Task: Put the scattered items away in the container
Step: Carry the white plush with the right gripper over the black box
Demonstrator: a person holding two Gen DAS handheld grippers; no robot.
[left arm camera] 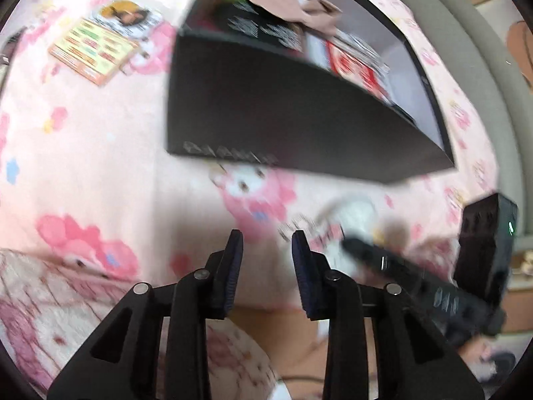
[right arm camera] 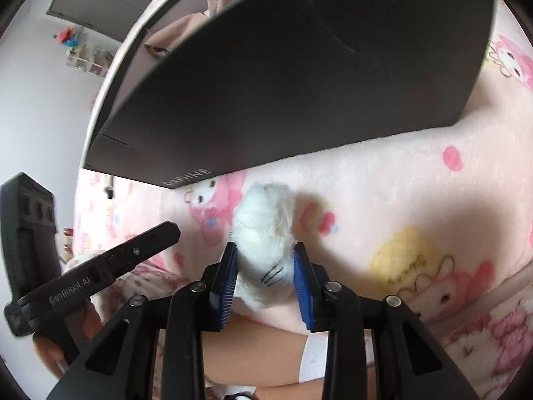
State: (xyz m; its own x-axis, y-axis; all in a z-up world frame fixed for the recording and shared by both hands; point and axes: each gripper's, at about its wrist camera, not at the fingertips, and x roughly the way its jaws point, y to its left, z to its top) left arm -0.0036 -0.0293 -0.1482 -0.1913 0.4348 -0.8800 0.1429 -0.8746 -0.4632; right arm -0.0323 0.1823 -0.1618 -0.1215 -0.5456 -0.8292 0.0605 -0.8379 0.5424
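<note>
Tongs of the right hand (right arm camera: 265, 260) pinch a white plush toy (right arm camera: 263, 233) just above the pink patterned bed blanket (right arm camera: 399, 183), near the dark box (right arm camera: 299, 83). Left tongs (left arm camera: 267, 243) hang spread and empty. Lifting the toy well clear of the box's near wall before release would likely land it beside the packets (left arm camera: 349, 63) inside.
</note>
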